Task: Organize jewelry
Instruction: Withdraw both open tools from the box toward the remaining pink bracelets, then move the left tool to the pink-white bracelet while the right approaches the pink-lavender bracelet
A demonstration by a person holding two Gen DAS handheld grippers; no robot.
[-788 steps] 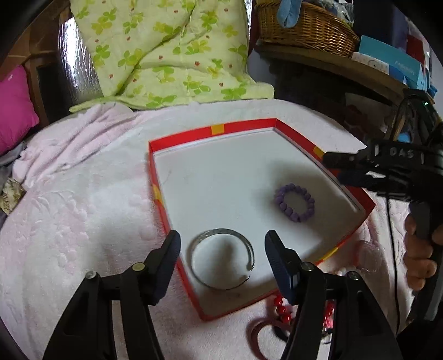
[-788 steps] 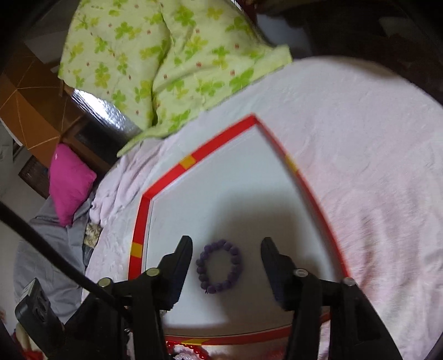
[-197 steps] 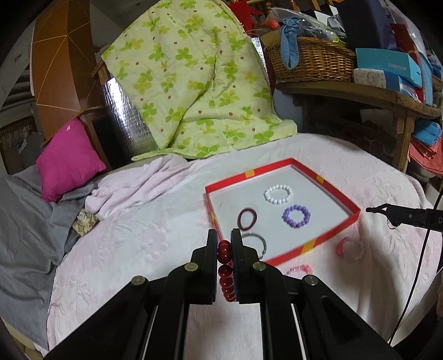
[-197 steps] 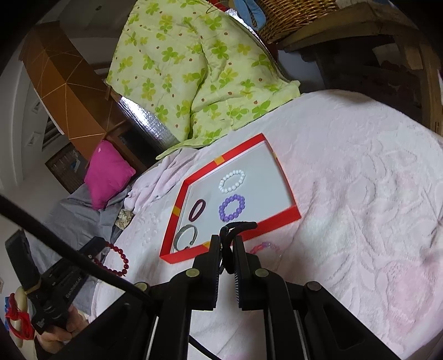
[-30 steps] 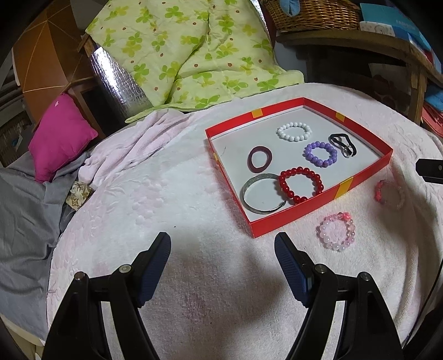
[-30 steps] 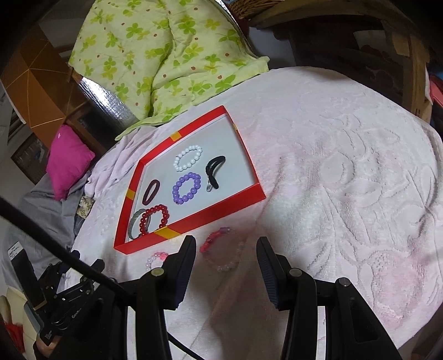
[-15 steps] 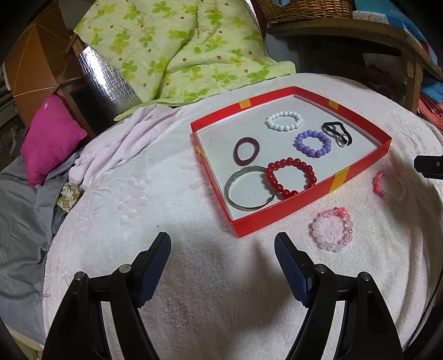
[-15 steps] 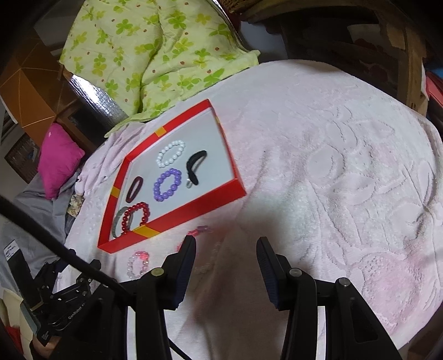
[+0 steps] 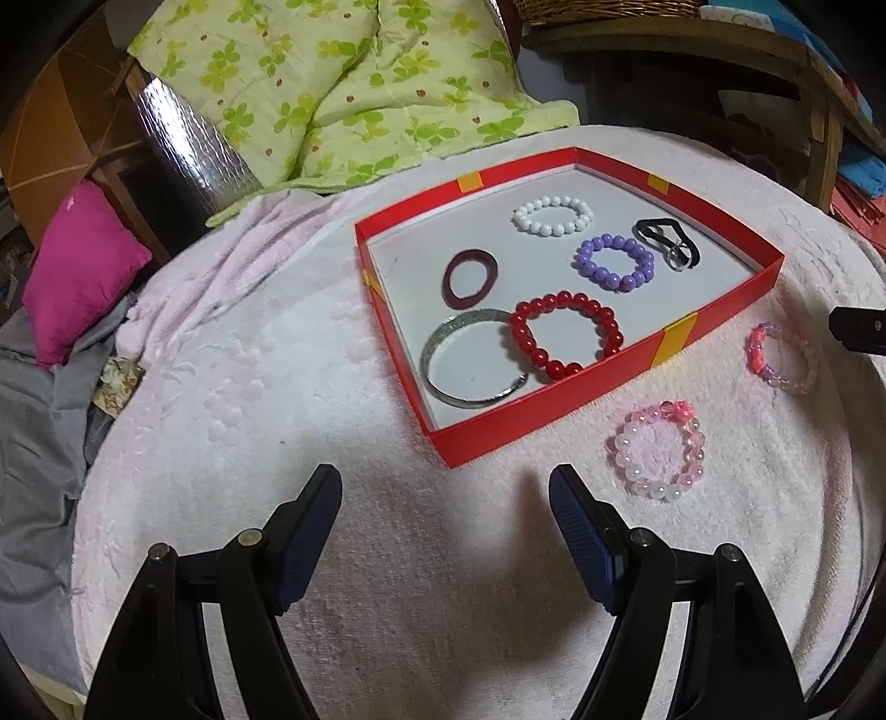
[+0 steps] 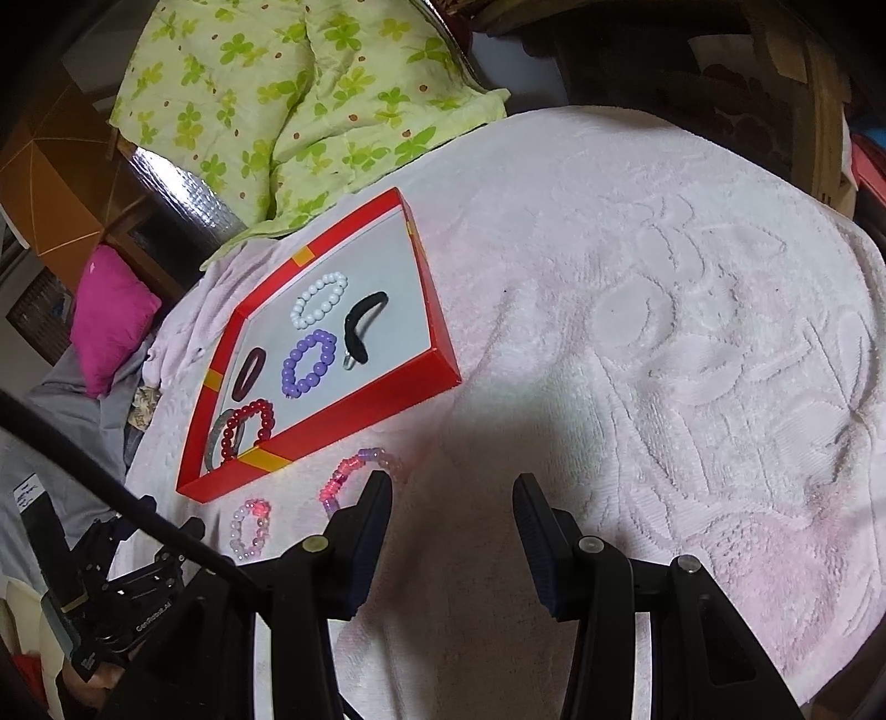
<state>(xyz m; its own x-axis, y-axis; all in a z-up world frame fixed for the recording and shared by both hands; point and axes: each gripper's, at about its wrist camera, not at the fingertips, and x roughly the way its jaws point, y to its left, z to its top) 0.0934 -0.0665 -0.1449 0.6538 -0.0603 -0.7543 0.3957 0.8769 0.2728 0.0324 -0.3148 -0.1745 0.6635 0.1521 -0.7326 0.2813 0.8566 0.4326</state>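
Pink textured blanket (image 9: pixel 221 421) covers the surface; green clover-print quilt (image 9: pixel 354 83) behind, magenta cushion (image 9: pixel 83 271) left, wooden shelf (image 9: pixel 720 50) with wicker basket (image 9: pixel 603 11).

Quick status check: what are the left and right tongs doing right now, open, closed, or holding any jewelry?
Left tongs: open, holding nothing, above the pink towel.
Right tongs: open, holding nothing, just right of the pink-and-purple bracelet.

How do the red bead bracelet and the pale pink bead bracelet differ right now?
The red bead bracelet lies inside the red tray, overlapping the silver bangle; the pale pink bead bracelet lies outside on the towel, touching nothing. Red beads are opaque, pink ones translucent. Both are bead loops lying flat.
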